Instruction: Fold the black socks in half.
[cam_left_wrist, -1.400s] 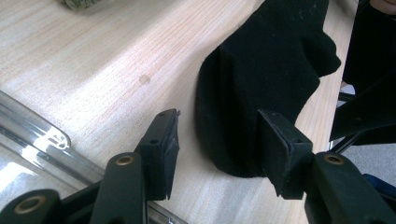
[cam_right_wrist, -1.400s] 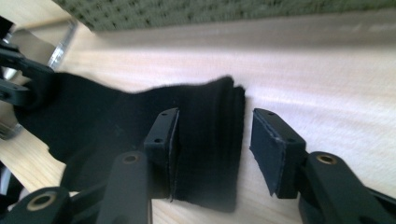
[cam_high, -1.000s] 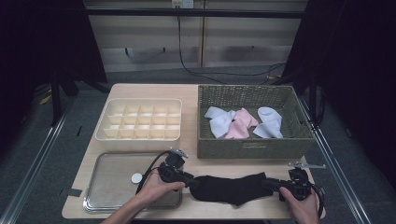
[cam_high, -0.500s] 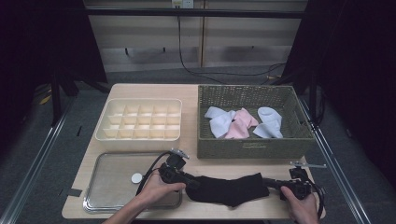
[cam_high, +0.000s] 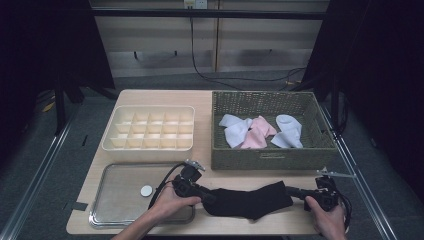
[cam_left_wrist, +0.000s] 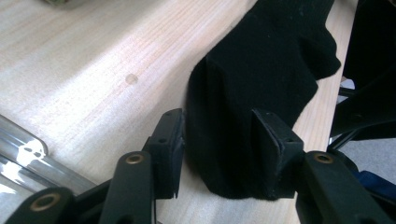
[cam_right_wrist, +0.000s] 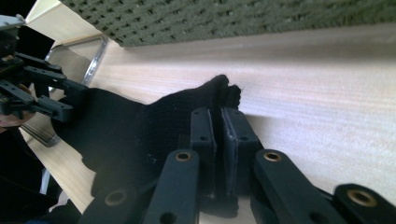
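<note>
1. A black sock (cam_high: 248, 201) lies stretched along the near edge of the wooden surface (cam_high: 207, 122), in front of the wicker basket (cam_high: 270, 159)
2. The left gripper (cam_left_wrist: 219, 154) has its jaws apart around one end of the sock, a pad on each side of the fabric
3. The right gripper (cam_right_wrist: 218, 140) has its jaws together, clamped on the other end
4. A metal tray (cam_high: 120, 220) sits just left of the sock; a cream divided organiser (cam_high: 150, 145) stands behind it
5. White and pink socks (cam_high: 257, 131) lie in the basket
</note>
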